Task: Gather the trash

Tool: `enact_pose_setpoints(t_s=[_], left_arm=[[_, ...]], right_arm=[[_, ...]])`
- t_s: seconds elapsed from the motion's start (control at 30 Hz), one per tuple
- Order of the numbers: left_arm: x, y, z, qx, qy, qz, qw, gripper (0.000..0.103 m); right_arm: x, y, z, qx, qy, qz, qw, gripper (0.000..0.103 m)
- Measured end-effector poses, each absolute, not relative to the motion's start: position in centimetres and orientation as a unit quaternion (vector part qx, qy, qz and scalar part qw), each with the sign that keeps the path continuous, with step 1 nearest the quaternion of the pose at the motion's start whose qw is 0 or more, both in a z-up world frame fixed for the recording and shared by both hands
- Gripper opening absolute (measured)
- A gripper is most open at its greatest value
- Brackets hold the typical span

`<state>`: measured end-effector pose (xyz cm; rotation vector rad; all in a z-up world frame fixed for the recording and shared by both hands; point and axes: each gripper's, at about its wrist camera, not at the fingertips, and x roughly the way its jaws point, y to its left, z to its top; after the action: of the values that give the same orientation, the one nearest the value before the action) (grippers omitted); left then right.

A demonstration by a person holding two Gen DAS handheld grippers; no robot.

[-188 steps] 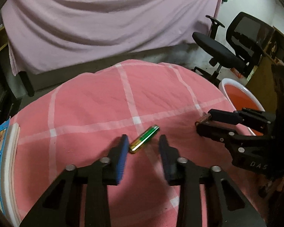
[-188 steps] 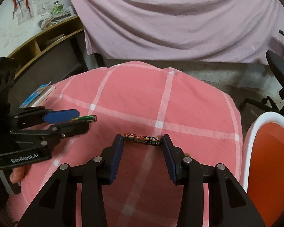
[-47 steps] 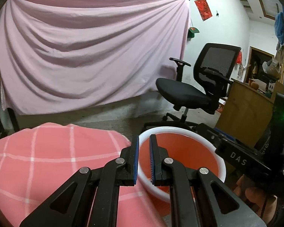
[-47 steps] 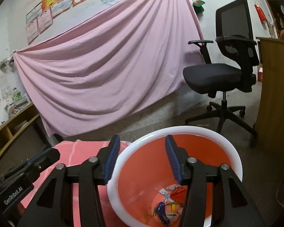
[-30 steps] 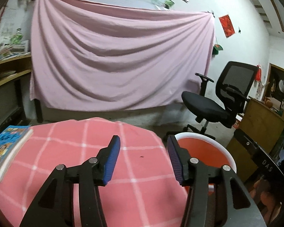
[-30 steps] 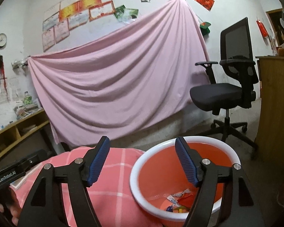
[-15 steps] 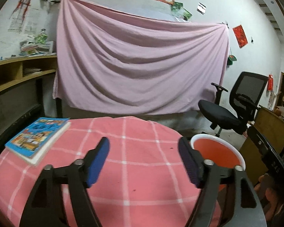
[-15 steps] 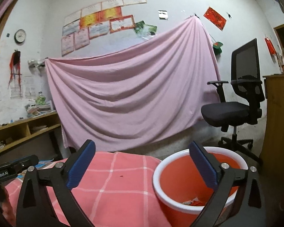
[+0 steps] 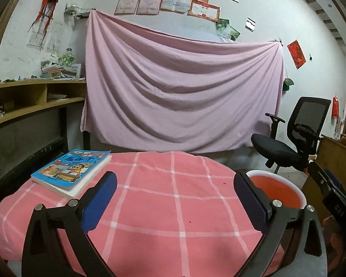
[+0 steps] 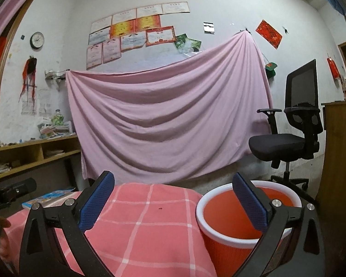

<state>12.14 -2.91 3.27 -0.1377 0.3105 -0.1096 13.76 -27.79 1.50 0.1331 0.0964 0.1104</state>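
Note:
An orange bin with a white rim stands off the right edge of the round table under a pink checked cloth. The same bin shows behind my left gripper's right finger. My left gripper hovers over the cloth; its jaws are opening and nothing is between them. Held level, my right gripper is open and empty, with its right finger in front of the bin's mouth. The bin's contents are hidden. On the cloth I see only small dark specks.
A blue picture book lies at the table's far left. A black office chair stands behind the bin and a wooden desk to its right. Wooden shelves line the left wall. A pink sheet hangs behind.
Both grippers have drawn back from the bin and swung left over the table, and their jaws have spread wide. The book has come into view.

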Motion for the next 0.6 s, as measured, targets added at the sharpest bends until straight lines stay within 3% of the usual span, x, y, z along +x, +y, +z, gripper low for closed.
enact_pose_setpoints(t_s=[0.6], left_arm=[[6.2,-0.9,0.1,-0.028,0.143,-0.049,0.988,0.101]], right_arm=[[8.5,-23.9,0.7,0.042,0.077,0.067,0.994,0.103]])
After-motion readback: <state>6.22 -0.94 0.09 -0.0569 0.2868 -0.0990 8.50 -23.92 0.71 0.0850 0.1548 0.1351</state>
